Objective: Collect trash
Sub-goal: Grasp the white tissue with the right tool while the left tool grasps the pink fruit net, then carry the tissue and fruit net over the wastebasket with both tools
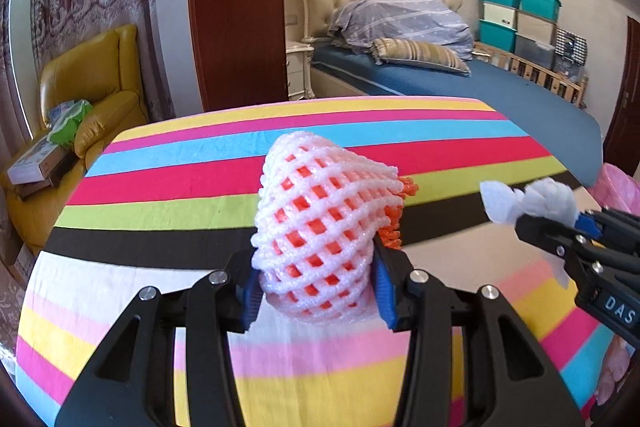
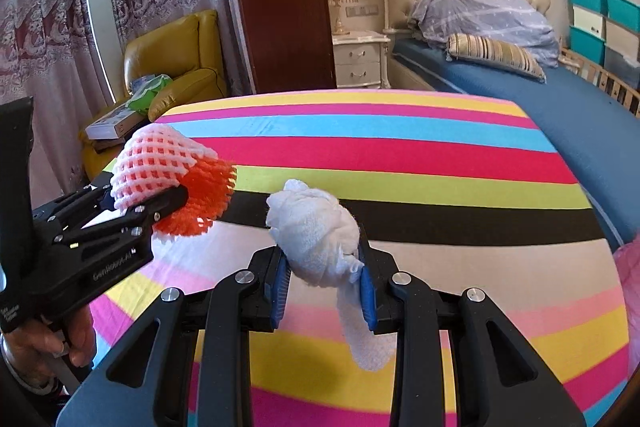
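2 grippers above the striped cloth (image 1: 400,131): left gripper (image 1: 316,291) clamps foam net (image 1: 320,219); right gripper (image 2: 324,287) clamps white tissue (image 2: 320,239).

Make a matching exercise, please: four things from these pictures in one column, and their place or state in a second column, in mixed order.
Things:
1. foam fruit net
2. white tissue wad
3. striped pillow
4. yellow armchair

Places or states:
A. lies on the blue bed
B. clamped in the right gripper
C. stands by the curtain
D. clamped in the left gripper

Pairs: 1-D, 2-B, 3-A, 4-C
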`<state>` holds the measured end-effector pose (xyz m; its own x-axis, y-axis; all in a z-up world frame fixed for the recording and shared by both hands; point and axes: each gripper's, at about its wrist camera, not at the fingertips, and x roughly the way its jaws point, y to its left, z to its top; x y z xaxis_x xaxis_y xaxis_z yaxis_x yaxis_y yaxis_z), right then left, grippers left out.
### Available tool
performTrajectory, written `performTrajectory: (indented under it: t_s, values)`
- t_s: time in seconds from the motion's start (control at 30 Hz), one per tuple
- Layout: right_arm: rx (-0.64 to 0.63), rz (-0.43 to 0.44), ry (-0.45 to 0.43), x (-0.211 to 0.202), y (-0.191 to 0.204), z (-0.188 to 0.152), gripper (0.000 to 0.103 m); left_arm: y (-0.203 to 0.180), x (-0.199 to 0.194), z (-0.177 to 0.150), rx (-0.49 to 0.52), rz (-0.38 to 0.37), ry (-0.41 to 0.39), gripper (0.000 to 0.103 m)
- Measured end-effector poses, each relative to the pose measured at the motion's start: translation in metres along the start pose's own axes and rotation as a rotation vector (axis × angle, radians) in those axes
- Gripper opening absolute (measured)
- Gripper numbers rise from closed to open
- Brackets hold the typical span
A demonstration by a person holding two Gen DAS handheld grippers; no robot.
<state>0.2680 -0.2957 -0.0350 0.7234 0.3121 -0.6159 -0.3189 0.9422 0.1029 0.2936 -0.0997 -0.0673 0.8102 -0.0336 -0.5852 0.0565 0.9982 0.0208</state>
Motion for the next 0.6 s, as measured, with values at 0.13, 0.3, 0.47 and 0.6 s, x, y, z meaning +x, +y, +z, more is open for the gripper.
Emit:
performTrajectory:
  t_s: [0.13, 0.3, 0.47, 0.6]
  values:
    - [-0.01, -0.006, -0.026, -0.022, 0.006, -0.012, 0.029, -0.012, -0.035, -0.014, 0.024, -0.018, -0.041, 0.045]
    - [-0.013, -0.011, -0.046, -0.047, 0.003, -0.026, 0.029, -0.033, -0.068, -0.028, 0.052, -0.038, -0.08, 0.045]
    - [0.003, -0.024, -0.062, -0.068, -0.007, -0.037, 0.029, -0.055, -0.085, -0.033, 0.081, -0.069, -0.097, 0.045]
    - [0.017, -0.036, -0.069, -0.077, -0.017, -0.044, 0.029, -0.07, -0.09, -0.035, 0.098, -0.084, -0.11, 0.046]
